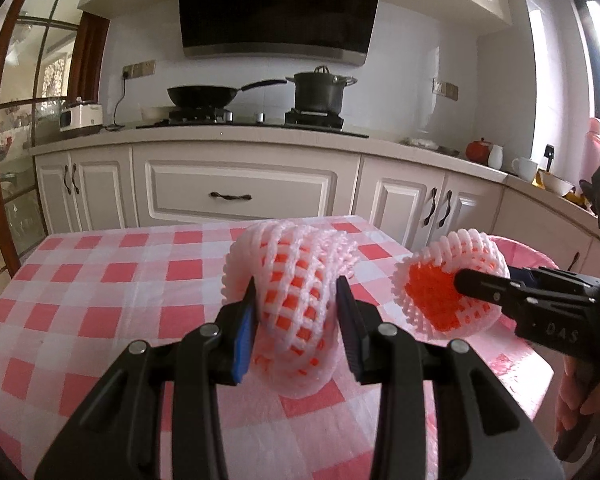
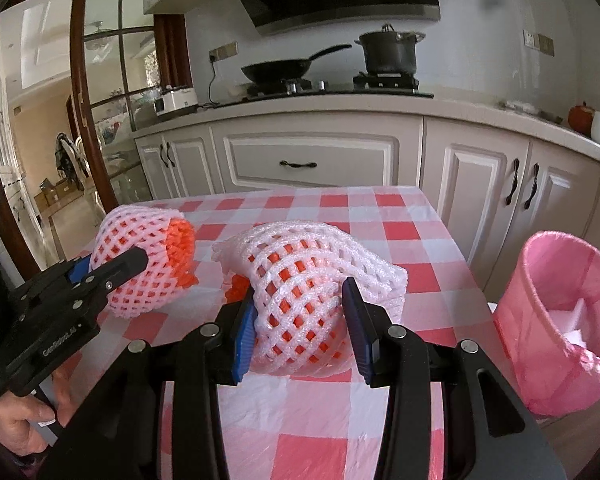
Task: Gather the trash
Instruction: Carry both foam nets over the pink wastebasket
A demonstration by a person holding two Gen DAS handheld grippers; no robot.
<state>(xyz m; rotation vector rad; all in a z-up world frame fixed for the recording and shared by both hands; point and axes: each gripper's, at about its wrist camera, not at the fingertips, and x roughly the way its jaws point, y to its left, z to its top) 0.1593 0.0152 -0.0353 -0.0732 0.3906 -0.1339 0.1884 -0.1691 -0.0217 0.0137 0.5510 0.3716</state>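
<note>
Kitchen cabinets (image 1: pixel 236 196) fill the background, with a frying pan (image 1: pixel 204 96) and a lidded pot (image 1: pixel 320 90) on the hob in the upper half of both views. My work surface is the checked tablecloth (image 1: pixel 100 288) across the lower frame.

Left wrist view: at lower centre my left gripper (image 1: pixel 296 320) is clamped on a foam fruit net (image 1: pixel 296 280), white-pink mesh over an orange inner layer, pads pressing both flanks. To the right of it, my right gripper (image 1: pixel 476 286) grips a second foam net (image 1: pixel 448 280) near the table's right edge (its orange open end faces this camera).

Right wrist view: at the left edge, the left gripper holds its net just above the cloth. At lower centre, the right gripper pinches the second net, fingers (image 2: pixel 244 332) squeezing the mesh inward. At the far right, beside the table and lower than it, stands a pink-lined waste bin (image 2: pixel 560 320); white scraps lie inside. Neither net is in the bin.
</note>
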